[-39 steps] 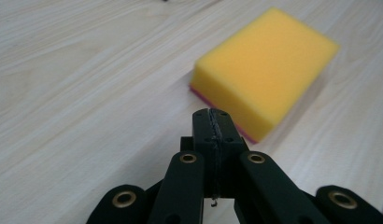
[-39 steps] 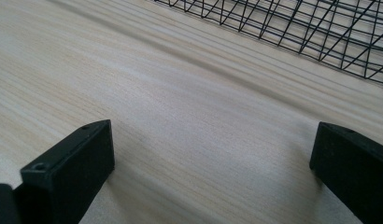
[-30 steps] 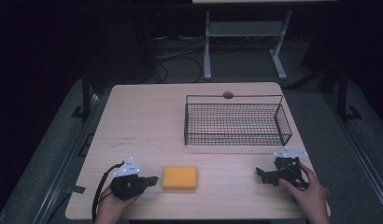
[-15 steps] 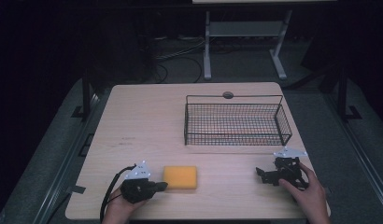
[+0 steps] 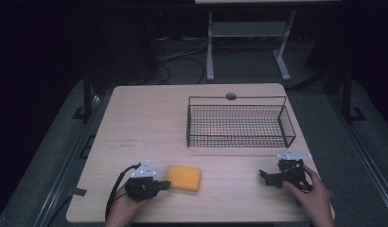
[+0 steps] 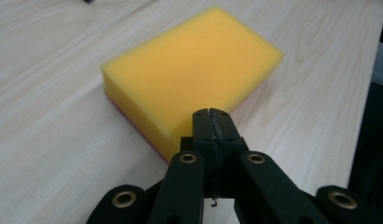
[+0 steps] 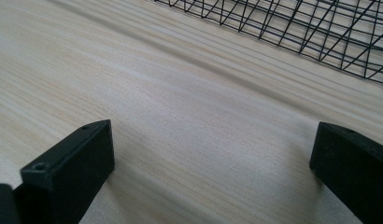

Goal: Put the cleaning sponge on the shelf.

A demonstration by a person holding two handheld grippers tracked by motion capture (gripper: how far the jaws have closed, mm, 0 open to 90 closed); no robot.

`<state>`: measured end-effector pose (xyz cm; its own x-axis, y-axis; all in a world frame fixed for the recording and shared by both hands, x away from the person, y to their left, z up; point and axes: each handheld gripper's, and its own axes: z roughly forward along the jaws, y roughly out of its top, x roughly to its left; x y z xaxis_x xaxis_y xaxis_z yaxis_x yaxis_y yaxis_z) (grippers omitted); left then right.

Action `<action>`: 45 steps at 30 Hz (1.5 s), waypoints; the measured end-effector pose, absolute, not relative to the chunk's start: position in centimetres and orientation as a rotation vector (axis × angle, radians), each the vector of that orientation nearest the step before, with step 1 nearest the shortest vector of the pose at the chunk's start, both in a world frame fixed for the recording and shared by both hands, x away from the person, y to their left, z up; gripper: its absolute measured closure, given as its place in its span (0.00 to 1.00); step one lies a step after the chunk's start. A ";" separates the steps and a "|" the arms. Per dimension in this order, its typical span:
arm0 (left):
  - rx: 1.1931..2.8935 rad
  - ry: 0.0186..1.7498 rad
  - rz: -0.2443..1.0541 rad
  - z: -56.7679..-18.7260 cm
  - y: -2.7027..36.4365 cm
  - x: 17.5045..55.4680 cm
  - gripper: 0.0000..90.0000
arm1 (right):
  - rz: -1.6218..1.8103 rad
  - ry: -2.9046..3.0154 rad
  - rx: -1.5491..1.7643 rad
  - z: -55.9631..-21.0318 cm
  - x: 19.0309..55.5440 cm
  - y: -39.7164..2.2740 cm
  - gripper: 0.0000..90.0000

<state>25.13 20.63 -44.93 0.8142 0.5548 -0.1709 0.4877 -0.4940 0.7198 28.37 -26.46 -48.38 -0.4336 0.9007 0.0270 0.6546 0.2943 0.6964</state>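
Left hand-held gripper [image 5: 164, 184]: we record it nearest the front edge of the worktop [image 5: 149, 123], held low in the person's left hand [image 5: 123, 208], its jaws pressed together on nothing. In the left gripper view the closed tips sit just short of the near corner of the sponge [image 6: 192, 79]; we cannot tell whether they touch it.

Sponge: yellow block with a thin pink underside, lying flat on the worktop, just to the right of the left hand-held gripper and straight ahead of its jaws. In the high view its long axis runs left to right across the worktop, roughly in line with the gripper's approach.

Right hand-held gripper [image 5: 263, 175]: resting near the front right of the worktop in the person's right hand [image 5: 313, 196], jaws standing wide apart over bare wood, well apart from the sponge. We judge the left hand far the nearer for any grasp, and its jaws would need to part first.

Wire basket [image 5: 239, 125]: black mesh, empty, standing farther back on the right half, beyond the right hand-held gripper.
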 end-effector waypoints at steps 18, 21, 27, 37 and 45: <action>2.181 0.780 0.171 -45.1 20.1 28.5 1.00 | 0.913 2.199 1.395 -48.4 28.4 -26.5 0.00; 2.185 0.779 0.180 -45.0 19.9 29.0 1.00 | 0.913 2.199 1.396 -48.4 28.4 -26.5 0.00; 2.181 0.771 0.201 -44.7 19.6 29.5 1.00 | 0.913 2.198 1.395 -48.4 28.4 -26.5 0.00; 2.152 0.754 0.200 -42.7 18.5 29.4 1.00 | 0.913 2.198 1.395 -48.4 28.4 -26.5 0.00; 2.154 0.699 0.194 -41.2 15.7 30.2 1.00 | 0.913 2.199 1.396 -48.4 28.4 -26.5 0.00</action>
